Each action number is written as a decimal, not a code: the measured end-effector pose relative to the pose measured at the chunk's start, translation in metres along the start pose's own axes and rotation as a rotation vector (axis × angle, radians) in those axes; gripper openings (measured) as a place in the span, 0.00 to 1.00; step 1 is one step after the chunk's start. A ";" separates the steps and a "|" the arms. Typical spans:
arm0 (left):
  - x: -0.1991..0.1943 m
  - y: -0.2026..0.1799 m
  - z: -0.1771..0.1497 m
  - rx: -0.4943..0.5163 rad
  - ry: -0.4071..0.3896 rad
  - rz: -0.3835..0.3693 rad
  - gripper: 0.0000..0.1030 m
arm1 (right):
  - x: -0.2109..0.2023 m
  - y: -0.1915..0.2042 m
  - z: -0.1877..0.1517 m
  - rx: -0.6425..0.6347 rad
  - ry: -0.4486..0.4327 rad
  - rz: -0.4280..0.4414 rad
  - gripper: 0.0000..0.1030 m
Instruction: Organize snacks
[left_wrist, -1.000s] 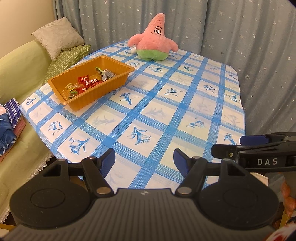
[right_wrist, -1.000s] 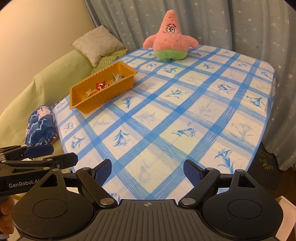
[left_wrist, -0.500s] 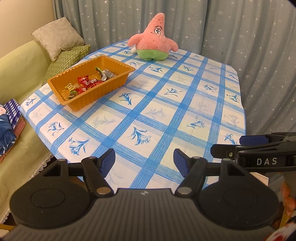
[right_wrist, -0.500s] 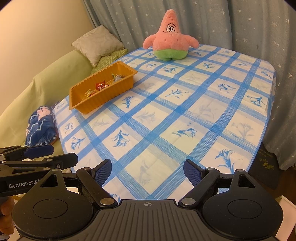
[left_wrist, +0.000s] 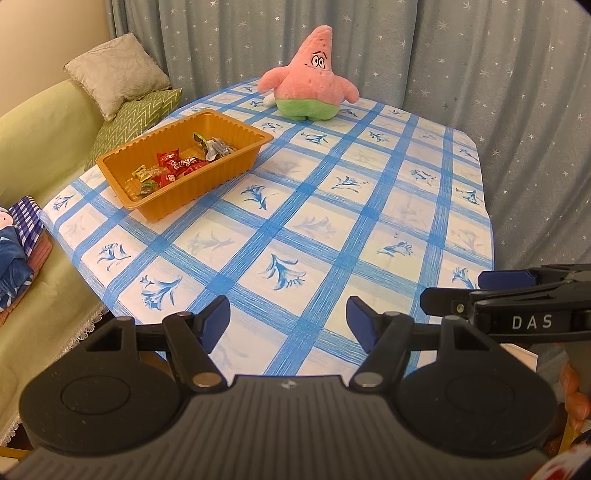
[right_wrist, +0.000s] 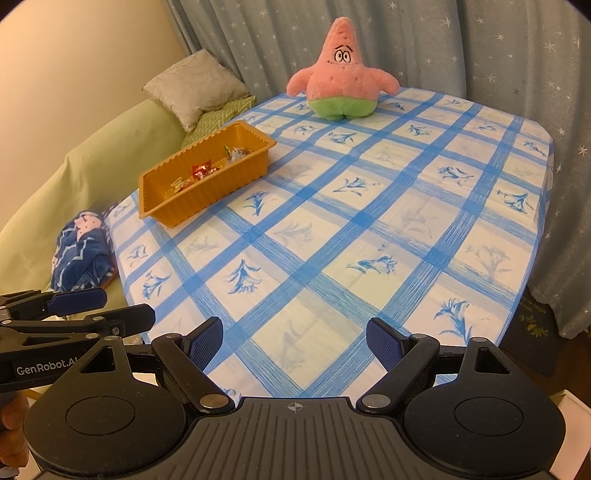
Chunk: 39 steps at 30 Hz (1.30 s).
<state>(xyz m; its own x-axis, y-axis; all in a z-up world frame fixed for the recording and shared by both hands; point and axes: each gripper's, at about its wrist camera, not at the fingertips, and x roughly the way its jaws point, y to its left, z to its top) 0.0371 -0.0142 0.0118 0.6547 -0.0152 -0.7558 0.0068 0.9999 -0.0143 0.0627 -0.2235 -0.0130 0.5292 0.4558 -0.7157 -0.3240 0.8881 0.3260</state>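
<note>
Both grippers hang at the near edge of the table (left_wrist: 369, 206): the left gripper (left_wrist: 288, 319) and the right gripper (right_wrist: 294, 341) each have their jaws spread wide with nothing between them. Neither is near the snacks (left_wrist: 173, 166), which already lie in the orange tray (left_wrist: 207, 184) at about ten o'clock from the left gripper, well apart from both. No loose wrapper shows on the cloth, so the sorting looks done or nearly so, though a small piece could hide below the camera's edge. If anything remains, the next move calls for a long reach forward and left. The tray's long axis runs from near left to far right, pointing roughly toward the pink plush star (right_wrist: 341, 75) at twelve o'clock.
</note>
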 end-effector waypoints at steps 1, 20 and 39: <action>0.000 0.000 0.000 0.000 0.000 0.000 0.66 | 0.000 0.000 0.000 0.001 0.000 0.000 0.82; 0.001 0.002 0.001 0.000 0.000 0.000 0.66 | 0.002 0.001 0.001 0.001 0.001 0.000 0.82; 0.003 0.004 0.003 0.001 0.000 0.001 0.66 | 0.003 0.002 0.002 0.003 0.003 0.000 0.82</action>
<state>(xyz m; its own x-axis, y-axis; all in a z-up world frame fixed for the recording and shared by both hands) 0.0418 -0.0101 0.0113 0.6547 -0.0142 -0.7557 0.0066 0.9999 -0.0130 0.0656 -0.2197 -0.0133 0.5269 0.4557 -0.7174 -0.3217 0.8882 0.3280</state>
